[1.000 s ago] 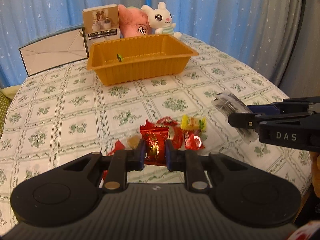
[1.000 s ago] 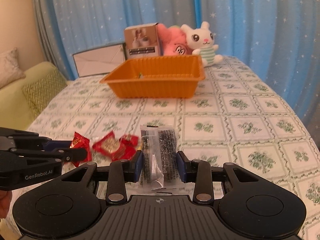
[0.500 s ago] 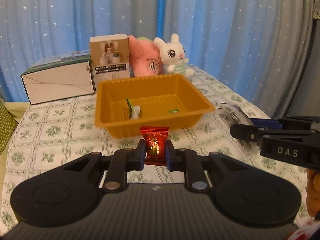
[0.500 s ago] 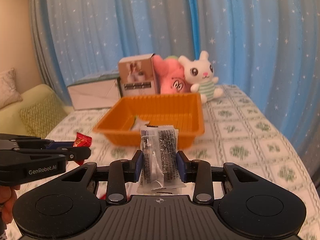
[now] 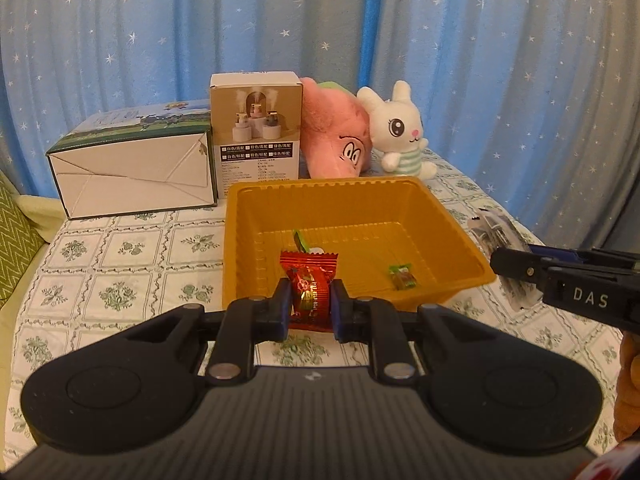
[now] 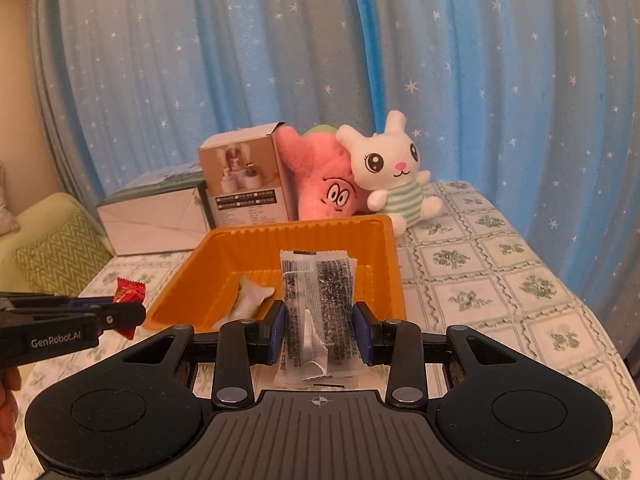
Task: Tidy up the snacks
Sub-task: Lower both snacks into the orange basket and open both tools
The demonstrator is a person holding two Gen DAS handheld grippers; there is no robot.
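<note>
Left gripper [image 5: 307, 306]: I have it clamped on a red foil candy [image 5: 310, 285]; the jaws pinch the wrapper's middle, and the candy hangs at the near rim of the orange tray [image 5: 456, 236], not clearly past it.

Right gripper [image 6: 319, 330]: I have it closed on a clear packet with black print [image 6: 318, 304], held upright by its lower half; it sits before the tray's near wall, toward the right corner.

Tray contents: a small green candy [image 5: 401, 275] and a white-and-green wrapper [image 6: 250, 300] lie on the tray floor; the rest of the floor is bare.

Risk, early release: if I let go now, I judge either snack could land on the tablecloth [image 5: 132, 248] in front of the tray or catch on the near rim, since neither is plainly over the floor.

Risk, rim strike: both grippers point downward at the near wall; pushing forward without clearance could knock the light tray toward the cartons [image 5: 256, 128] and the plush rabbit [image 6: 394, 168] at the table's far edge.

Risk, collision: the two grippers come in side by side at one short wall; crowding could bump them together.

Risk, packet: the tall, limp packet could fold over the rim and slide back out; the foil wrapper could cling to a pad.
</note>
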